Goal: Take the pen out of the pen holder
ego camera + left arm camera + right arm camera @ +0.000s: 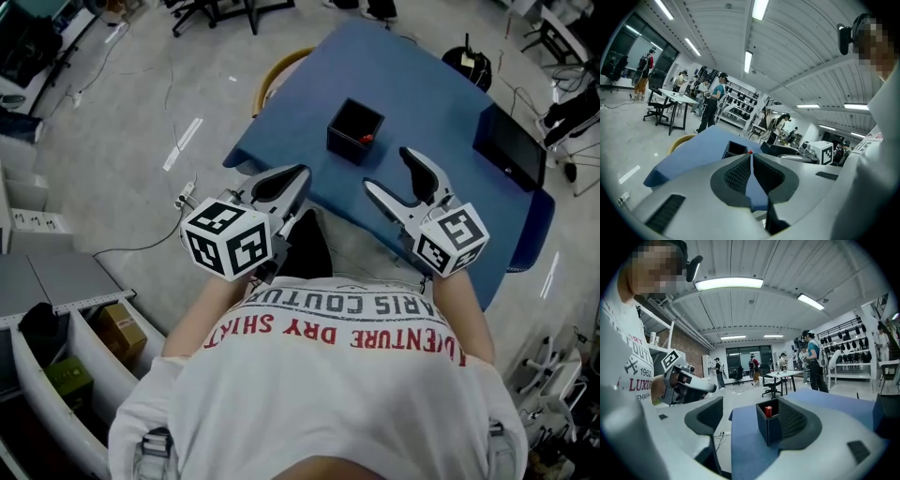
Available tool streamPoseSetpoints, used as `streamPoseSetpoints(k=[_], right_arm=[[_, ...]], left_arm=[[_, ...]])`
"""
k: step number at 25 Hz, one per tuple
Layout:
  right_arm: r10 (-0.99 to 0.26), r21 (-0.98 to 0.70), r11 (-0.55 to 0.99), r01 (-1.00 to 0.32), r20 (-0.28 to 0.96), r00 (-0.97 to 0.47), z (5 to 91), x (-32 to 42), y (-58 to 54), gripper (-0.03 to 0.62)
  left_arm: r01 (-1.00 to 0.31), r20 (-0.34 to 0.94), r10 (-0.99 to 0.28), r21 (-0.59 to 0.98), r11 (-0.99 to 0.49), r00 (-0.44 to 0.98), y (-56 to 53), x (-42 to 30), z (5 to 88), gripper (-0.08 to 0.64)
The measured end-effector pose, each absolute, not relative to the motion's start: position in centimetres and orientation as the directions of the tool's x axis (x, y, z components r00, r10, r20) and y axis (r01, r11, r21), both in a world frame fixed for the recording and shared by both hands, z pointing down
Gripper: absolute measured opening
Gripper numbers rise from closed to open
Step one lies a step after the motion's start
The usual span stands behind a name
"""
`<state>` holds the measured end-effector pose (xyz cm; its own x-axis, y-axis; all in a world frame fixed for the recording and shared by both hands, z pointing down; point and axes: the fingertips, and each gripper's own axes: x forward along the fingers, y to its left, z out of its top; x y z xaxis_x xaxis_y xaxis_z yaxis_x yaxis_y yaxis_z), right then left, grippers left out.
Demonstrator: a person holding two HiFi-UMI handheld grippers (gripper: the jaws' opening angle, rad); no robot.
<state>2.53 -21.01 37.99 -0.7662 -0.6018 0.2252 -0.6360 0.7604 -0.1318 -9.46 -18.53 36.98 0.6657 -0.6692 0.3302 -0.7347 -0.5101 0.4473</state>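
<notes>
holding both tools close in front of the white shirt, the person has not yet reached over the table. the left gripper point(751, 156) is clenched, its ribbed pads pressed together with nothing between them. the right gripper point(751, 404) is released, jaws spread wide and empty, and its own view lines the gap up on the target farther off.

beyond the jaws lies the blue table point(412, 84), and a little way in from its near edge stands the pen holder point(355, 130), a dark square box open at the top. the pen point(768, 411) is inside it, upright or nearly so, near one wall, with only a short red end showing at about rim height. farther along the table rests a flat black device point(511, 145), and past the far corner a yellow chair point(277, 70) stands on the grey floor.

the task looks unstarted. the trouble ahead, as i judge it, is how little of the pen shows: broad jaws coming down may strike the rim or wall instead of the red end. the box appears loose on the cloth, so a pull off the vertical could drag or tip it, and the clenched left tool is not placed to steady it.
</notes>
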Motion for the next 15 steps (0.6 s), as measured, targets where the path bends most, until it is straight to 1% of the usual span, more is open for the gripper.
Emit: streamPoseSetpoints(k=[13,15], right_arm=[[-0.595,-0.161,0.744,-0.649,0.283,-0.752,41.5,1.3,-26.2,0.348],[-0.590,-0.157,0.747,-0.646,0.291,-0.753,41.9,0.9,-26.5,0.338]], left_arm=[[-0.701,0.365,-0.602,0.446,-0.556,0.710,-25.5,-9.2,38.0,0.040],[-0.698,0.377,-0.590,0.445,-0.561,0.714,-26.3,-9.4,38.3,0.040]])
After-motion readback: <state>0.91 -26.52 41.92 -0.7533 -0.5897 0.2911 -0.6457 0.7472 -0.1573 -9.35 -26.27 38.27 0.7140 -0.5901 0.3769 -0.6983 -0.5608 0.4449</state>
